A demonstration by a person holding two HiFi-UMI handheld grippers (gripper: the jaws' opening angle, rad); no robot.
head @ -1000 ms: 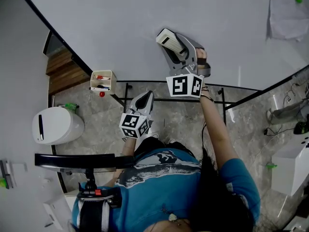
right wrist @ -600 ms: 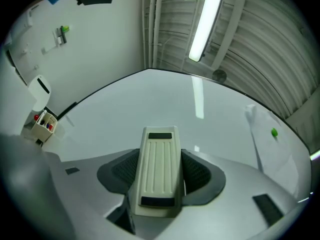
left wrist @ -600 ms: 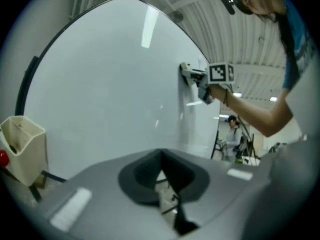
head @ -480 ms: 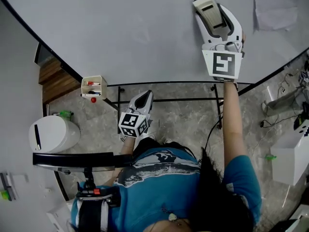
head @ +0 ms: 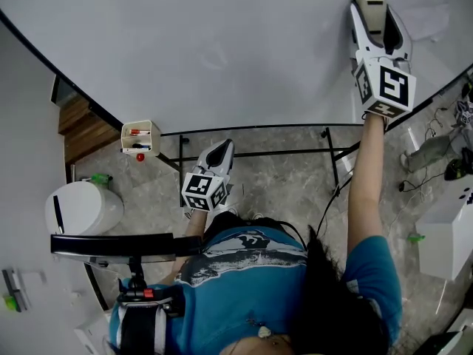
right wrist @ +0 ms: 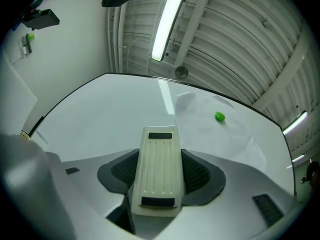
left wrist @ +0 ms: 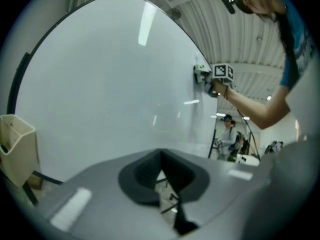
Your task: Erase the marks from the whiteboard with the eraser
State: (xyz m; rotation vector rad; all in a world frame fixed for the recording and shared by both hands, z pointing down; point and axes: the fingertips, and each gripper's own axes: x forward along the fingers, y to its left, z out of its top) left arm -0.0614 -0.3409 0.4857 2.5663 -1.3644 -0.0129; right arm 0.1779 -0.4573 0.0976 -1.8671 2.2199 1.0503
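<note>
No words or numbers can be read; only square patterns are shown on the left gripper (head: 220,152) and right gripper (head: 377,13).

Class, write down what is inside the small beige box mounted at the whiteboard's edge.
Inside the box lie a few pens, one with a red end and one dark. The box walls hide the rest of them, so the count stays unclear.

Grey marbled floor (head: 281,176), corrugated ceiling (right wrist: 240,49) with a tube light (right wrist: 168,21), perhaps wooden steps (head: 81,132).
</note>
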